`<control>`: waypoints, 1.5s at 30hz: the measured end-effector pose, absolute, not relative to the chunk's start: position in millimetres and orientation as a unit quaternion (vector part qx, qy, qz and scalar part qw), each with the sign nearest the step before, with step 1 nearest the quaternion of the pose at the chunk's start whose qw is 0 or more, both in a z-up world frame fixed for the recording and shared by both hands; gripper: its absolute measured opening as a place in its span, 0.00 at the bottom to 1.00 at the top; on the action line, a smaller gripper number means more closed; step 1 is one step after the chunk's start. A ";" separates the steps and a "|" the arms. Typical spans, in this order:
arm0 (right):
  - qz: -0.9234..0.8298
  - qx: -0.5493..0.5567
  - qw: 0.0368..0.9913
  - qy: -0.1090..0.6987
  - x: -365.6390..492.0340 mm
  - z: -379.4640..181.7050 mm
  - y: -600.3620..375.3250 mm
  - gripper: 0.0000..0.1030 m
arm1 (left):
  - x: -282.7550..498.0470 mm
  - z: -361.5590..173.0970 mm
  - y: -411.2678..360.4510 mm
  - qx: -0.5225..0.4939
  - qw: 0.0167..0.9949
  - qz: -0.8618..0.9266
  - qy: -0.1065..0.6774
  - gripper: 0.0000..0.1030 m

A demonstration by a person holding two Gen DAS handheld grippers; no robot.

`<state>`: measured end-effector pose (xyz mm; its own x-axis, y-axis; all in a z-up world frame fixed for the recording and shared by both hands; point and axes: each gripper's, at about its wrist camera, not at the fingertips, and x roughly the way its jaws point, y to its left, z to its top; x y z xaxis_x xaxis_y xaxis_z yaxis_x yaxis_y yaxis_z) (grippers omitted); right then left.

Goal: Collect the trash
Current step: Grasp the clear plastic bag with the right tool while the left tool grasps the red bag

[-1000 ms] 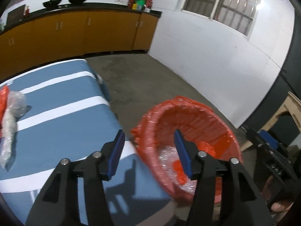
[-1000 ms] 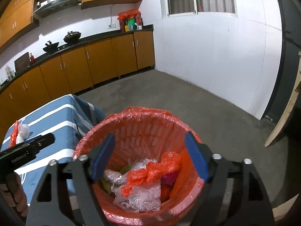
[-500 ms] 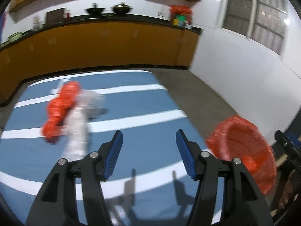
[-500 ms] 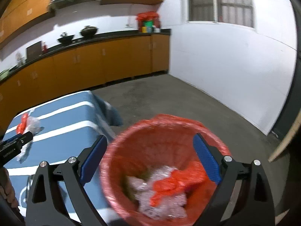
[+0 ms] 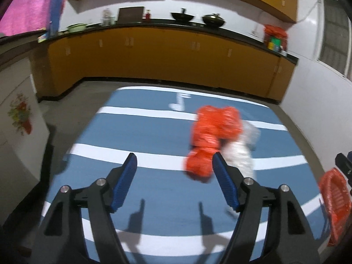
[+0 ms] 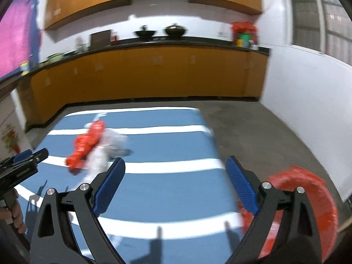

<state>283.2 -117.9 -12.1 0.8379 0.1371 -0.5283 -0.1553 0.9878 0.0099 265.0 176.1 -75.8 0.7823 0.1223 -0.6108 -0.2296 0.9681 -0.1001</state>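
A crumpled red plastic bag point(image 5: 211, 136) and a clear plastic wrapper point(image 5: 241, 154) lie together on the blue table with white stripes point(image 5: 140, 132). My left gripper point(image 5: 175, 177) is open and empty, just short of the red bag. My right gripper point(image 6: 175, 183) is open and empty over the table's right part; the red bag point(image 6: 87, 146) and clear wrapper point(image 6: 103, 151) lie to its left. The red-lined trash bin point(image 6: 308, 202) stands off the table's right side, also at the right edge of the left wrist view point(image 5: 335, 202). The left gripper shows in the right wrist view point(image 6: 24, 160).
Orange kitchen cabinets point(image 5: 167, 59) with a black counter run along the far wall, with pots point(image 5: 213, 19) and a red bag point(image 5: 275, 33) on top. A white wall point(image 6: 308, 110) stands on the right. Grey floor point(image 6: 253, 127) lies beyond the table. A white cabinet point(image 5: 17, 121) stands left.
Both grippers have swung left, away from the trash bin and toward the table. The red bag and clear wrapper now lie close ahead of the left gripper. Both stay open.
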 end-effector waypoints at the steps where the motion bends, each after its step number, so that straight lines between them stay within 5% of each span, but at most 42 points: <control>1: 0.089 -0.017 0.956 0.277 287.2 -14.5 -106.1 0.89 | 263.0 -76.2 182.3 -0.084 0.940 0.100 0.316 0.69; 24: 0.148 0.007 0.906 0.397 360.9 -77.3 -7.2 0.82 | 270.4 -93.8 235.3 -0.095 0.934 0.126 0.321 0.76; 27: 0.151 -0.002 0.900 0.410 364.7 -83.0 -0.4 0.75 | 273.6 -96.3 235.0 -0.101 0.932 0.121 0.325 0.76; 32: 0.183 0.003 0.884 0.429 365.7 -87.8 -1.9 0.45 | 283.4 -97.5 226.2 -0.103 0.932 0.111 0.330 0.76; 34: 0.184 0.000 0.885 0.428 363.4 -87.6 -7.4 0.41 | 287.8 -97.7 219.4 -0.100 0.933 0.103 0.330 0.76; 45: 0.097 0.023 0.903 0.417 336.3 -81.6 -100.7 0.41 | 341.6 -100.8 160.9 -0.081 0.931 0.027 0.355 0.76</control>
<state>336.3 -100.7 -81.6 0.6330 0.1953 -0.7491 -0.1566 0.9800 0.1232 341.6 160.9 -100.8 0.7466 -0.0071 -0.6653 -0.1085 0.9852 -0.1324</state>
